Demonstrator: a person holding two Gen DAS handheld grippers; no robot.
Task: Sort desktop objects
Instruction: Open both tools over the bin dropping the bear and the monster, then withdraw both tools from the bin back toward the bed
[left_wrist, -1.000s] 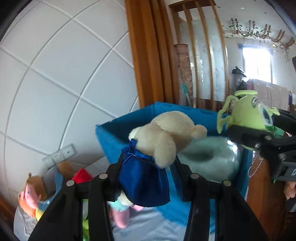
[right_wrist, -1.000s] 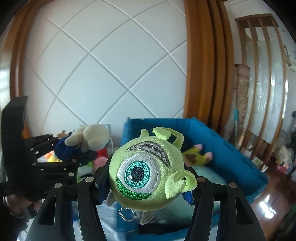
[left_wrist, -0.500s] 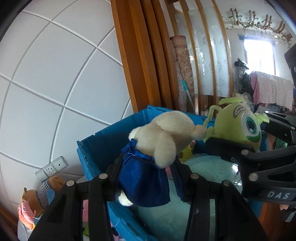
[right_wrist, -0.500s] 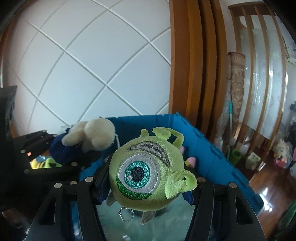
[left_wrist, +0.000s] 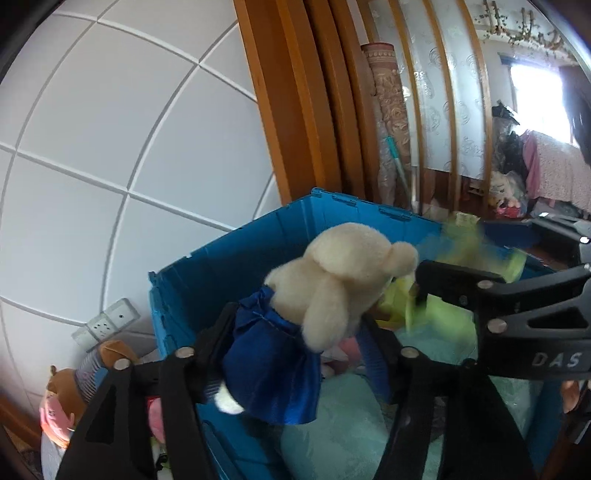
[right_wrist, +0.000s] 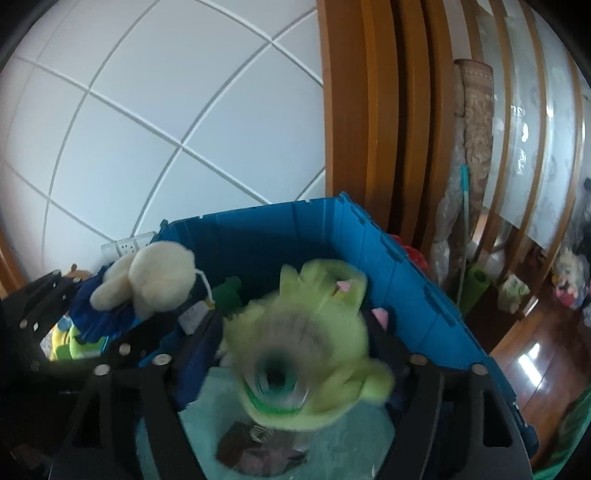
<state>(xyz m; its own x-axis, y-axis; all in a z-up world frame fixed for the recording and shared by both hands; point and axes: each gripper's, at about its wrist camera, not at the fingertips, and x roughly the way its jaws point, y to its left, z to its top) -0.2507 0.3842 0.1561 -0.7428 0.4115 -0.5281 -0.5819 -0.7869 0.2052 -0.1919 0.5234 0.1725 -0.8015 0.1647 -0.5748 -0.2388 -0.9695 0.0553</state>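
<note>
Two plush toys over blue crate (left_wrist: 236, 266), both grippers above its open top. Landmark = crate, standing against white tiled wall (left_wrist: 110, 147), wooden door frame (left_wrist: 295, 110) right behind its far corner.

L gripper (left_wrist: 295, 350): jaws opening. Cream bear w/ blue skirt (left_wrist: 332, 280) sits between the fingers, skirt bunched at left finger, right-side pad looks clear of it, so grip is let go; bear hangs over crate's left-near part, head toward the far wall of crate.

R gripper (right_wrist: 291, 354): jaws opening too, fingers stand wide of the toy. Green one-eyed monster (right_wrist: 306, 343) between them, heavily motion-blurred, eye facing cam, looks released, over crate interior. Cannot tell if it touches either pad.

Inside crate: teal fluffy cloth (left_wrist: 351, 435) on bottom, bits of pink and yellow toys near far wall, small dark green piece (right_wrist: 227, 291).

Outside crate, left: doll w/ striped top (left_wrist: 74, 387), wall socket (left_wrist: 105, 325) above it. Right of crate: rolled patterned mat (right_wrist: 476, 147), green foam tube (right_wrist: 474, 286), wood floor (right_wrist: 535, 350).

In L view, R gripper's black fingers cross over crate's right side, blurred green beside them.
</note>
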